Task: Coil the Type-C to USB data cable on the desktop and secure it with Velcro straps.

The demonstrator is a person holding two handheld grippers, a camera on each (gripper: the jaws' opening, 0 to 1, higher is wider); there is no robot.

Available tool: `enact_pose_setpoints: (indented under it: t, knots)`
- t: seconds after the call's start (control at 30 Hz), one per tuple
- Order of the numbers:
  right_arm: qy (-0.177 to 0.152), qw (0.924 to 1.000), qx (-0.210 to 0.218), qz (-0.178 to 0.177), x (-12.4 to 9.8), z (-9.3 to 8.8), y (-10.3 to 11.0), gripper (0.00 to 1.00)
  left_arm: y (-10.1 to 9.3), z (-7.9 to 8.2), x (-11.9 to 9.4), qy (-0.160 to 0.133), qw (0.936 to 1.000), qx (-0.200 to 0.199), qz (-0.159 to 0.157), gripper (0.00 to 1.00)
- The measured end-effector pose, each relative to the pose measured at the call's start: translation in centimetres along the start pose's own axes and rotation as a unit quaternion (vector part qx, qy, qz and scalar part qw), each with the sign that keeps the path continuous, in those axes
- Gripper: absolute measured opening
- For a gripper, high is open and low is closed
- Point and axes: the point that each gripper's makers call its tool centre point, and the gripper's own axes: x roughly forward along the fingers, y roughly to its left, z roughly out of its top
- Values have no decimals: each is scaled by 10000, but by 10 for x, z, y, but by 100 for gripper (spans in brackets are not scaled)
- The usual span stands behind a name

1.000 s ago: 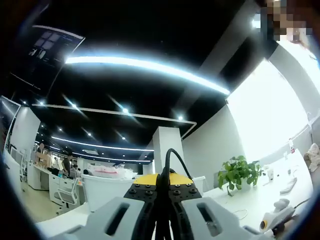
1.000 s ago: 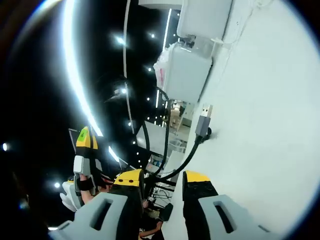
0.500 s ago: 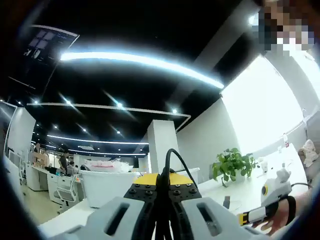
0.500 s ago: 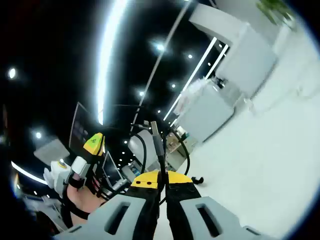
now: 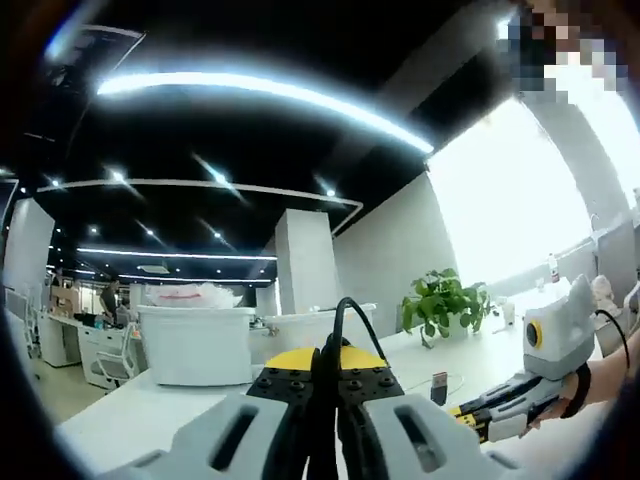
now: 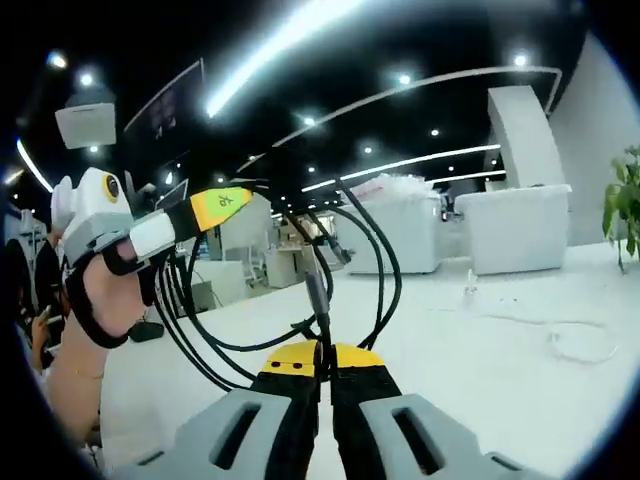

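— What do we have in the left gripper (image 5: 326,375)?

— Its jaws are pressed together on the black data cable (image 5: 345,312), which arches up just above the yellow tips. Over on the right, near the white desktop (image 5: 180,400), we see the right gripper (image 5: 470,418), a plug (image 5: 438,383) beside it, and a potted plant (image 5: 440,302) farther off.

— And the right gripper (image 6: 325,362)?

— Clamped on the same cable (image 6: 380,265) near one connector (image 6: 318,296), which stands up from the tips. The loops hang in the air, leading left to the left gripper (image 6: 222,206) held in a hand (image 6: 98,298).
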Motion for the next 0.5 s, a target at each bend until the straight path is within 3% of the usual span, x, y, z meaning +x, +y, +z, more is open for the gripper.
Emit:
enact_pose_setpoints:
  t: [0.1,0.23,0.3,0.4,0.47,0.5]
  knots:
    - [-23,9967,-767,-264,0,10,-8,4,-6,-13,1,214,9997,95,-110,8]
    - [132,9832,-1724,-589,1,15,-20,4,-12,-25,2,415,9987,107,-261,8]
    - [161,9758,-2083,-646,2,18,-24,4,-19,-32,1,555,9966,388,-460,8]
    - [227,9348,-3440,-852,3,31,-24,4,-27,-38,3,688,9909,1037,-512,7]
    - [150,9059,-4112,-1006,5,41,-21,4,-33,-40,5,723,9894,1132,-555,7]
    - [116,8959,-4315,-1054,5,44,-20,4,-35,-41,5,722,9894,1119,-582,7]
